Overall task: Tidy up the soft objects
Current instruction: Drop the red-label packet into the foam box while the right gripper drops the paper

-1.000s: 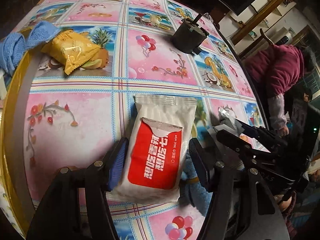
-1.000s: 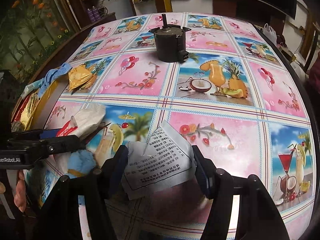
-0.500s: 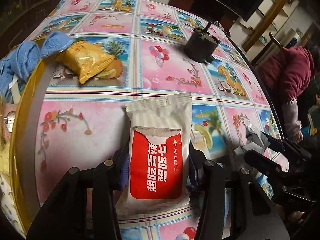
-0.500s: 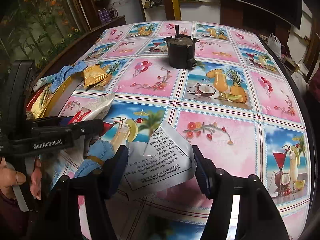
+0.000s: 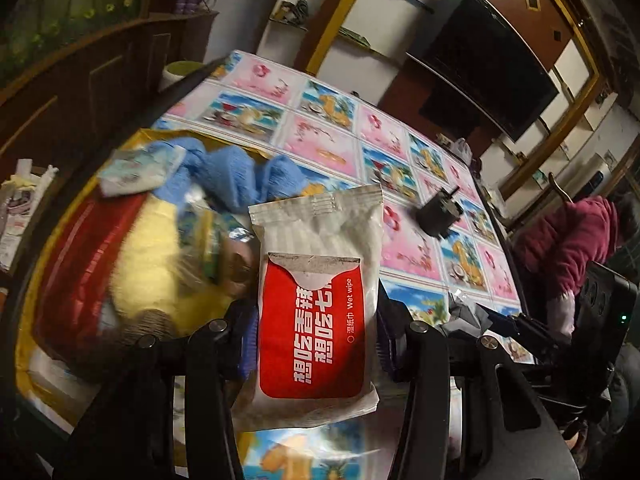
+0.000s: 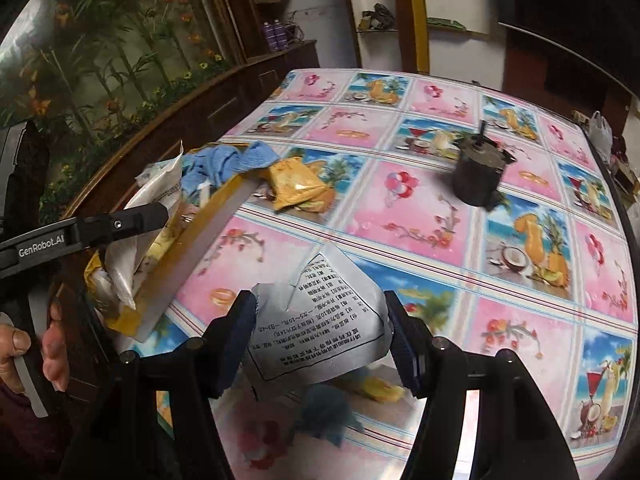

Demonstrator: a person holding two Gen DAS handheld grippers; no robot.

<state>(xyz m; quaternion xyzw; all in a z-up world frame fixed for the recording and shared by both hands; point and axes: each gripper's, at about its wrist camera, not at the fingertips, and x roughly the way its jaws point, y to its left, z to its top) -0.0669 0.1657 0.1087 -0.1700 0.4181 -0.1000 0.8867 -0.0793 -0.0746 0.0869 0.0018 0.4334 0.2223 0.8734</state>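
My left gripper is shut on a red and white wet wipe pack and holds it upright in the air beside the yellow-rimmed box. In the right wrist view the same pack hangs over the box's rim. My right gripper is shut on a grey sachet with printed text, lifted off the table. The box holds a blue cloth, a yellow soft thing and a red wrapper. A yellow snack packet lies on the tablecloth next to the box.
A black motor-like part stands on the patterned tablecloth toward the far right. Blurred blue and yellow items lie under my right gripper. A person in a maroon jacket sits at the table's right side. A hand holds the left gripper's handle.
The left gripper closed on the wet wipe pack, lifted it and swung left toward the box. The right gripper rose with the grey sachet still in it.
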